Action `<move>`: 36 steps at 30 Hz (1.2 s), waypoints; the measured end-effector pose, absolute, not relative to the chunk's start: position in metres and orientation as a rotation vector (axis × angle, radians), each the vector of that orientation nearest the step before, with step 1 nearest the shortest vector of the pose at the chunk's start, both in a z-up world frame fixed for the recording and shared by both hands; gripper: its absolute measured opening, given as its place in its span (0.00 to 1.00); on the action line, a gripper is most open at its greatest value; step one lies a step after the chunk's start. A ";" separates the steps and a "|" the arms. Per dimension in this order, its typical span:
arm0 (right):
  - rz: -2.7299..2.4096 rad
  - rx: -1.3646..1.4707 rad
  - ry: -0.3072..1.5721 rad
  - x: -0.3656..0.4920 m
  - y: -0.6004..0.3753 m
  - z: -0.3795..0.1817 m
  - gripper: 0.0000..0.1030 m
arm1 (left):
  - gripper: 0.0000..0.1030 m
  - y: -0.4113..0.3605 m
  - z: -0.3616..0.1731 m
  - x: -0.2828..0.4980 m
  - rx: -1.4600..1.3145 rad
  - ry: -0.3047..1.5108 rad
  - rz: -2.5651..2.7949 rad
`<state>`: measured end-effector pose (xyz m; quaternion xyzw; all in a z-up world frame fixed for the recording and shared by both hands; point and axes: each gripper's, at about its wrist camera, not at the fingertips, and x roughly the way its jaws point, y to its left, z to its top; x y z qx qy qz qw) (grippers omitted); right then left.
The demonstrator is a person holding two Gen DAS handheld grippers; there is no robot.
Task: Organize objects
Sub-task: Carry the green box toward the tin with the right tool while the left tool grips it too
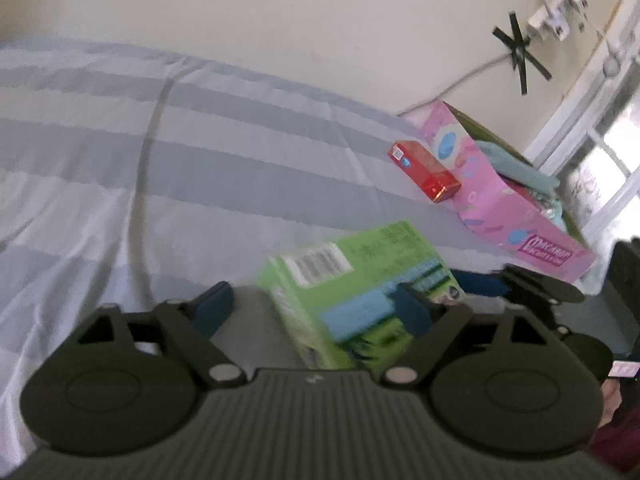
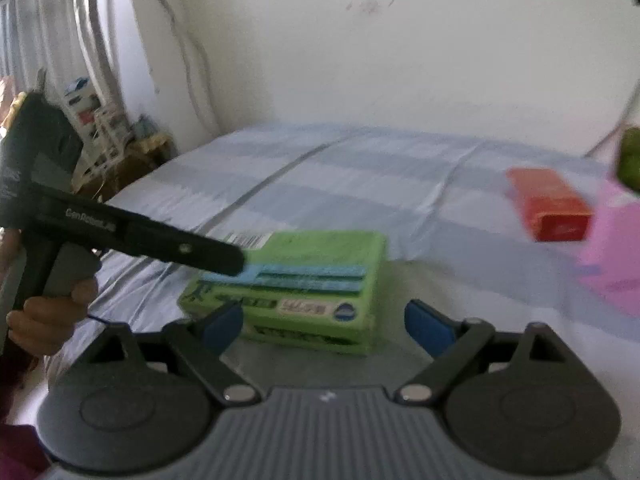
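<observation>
Left gripper [image 1: 316,308] jaws apart around green box [image 1: 360,276] on bed [image 1: 120,160], contact unclear; right gripper [image 2: 324,324] jaws released, empty

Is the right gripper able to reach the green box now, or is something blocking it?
Probably yes. The green box lies on the bed just ahead of the open right gripper. The left gripper touches only the box's far left corner.

Three cartons on the striped bedsheet [image 1: 100,160] — one green box [image 1: 360,292] at lower centre, one red box [image 1: 424,172] at right, one open pink macaron box [image 1: 500,200] beside it — and two grippers.
</observation>
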<state>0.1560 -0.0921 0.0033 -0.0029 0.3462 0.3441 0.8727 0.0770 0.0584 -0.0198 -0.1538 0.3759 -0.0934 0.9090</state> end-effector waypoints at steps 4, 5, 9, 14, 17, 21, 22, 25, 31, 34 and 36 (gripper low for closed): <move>0.693 -0.100 0.671 0.141 -0.078 0.002 0.74 | 0.73 0.039 -0.015 0.082 -0.251 0.773 -0.164; 0.680 -0.110 0.655 0.137 -0.079 0.003 0.68 | 0.71 0.039 -0.011 0.083 -0.253 0.773 -0.168; 0.618 -0.084 0.585 0.117 -0.104 0.015 0.62 | 0.67 0.023 0.015 0.088 -0.231 0.712 -0.213; 0.484 -0.056 0.452 0.102 -0.152 0.046 0.62 | 0.67 -0.037 0.054 0.109 -0.118 0.619 -0.307; 0.383 -0.063 0.401 0.097 -0.188 0.062 0.62 | 0.67 -0.087 0.070 0.127 -0.051 0.570 -0.384; 0.260 -0.047 0.377 0.093 -0.239 0.075 0.62 | 0.68 -0.150 0.077 0.152 0.001 0.541 -0.472; 0.232 -0.048 0.375 0.092 -0.252 0.077 0.62 | 0.69 -0.164 0.077 0.158 0.006 0.536 -0.491; 0.153 -0.040 0.377 0.098 -0.284 0.073 0.62 | 0.69 -0.207 0.073 0.175 0.030 0.520 -0.536; 0.047 -0.018 0.421 0.114 -0.328 0.055 0.67 | 0.70 -0.274 0.053 0.191 0.146 0.459 -0.551; 0.001 0.009 0.430 0.123 -0.342 0.043 0.78 | 0.73 -0.291 0.041 0.200 0.201 0.464 -0.519; -0.007 0.059 0.429 0.119 -0.349 0.037 0.79 | 0.79 -0.292 0.035 0.202 0.213 0.488 -0.464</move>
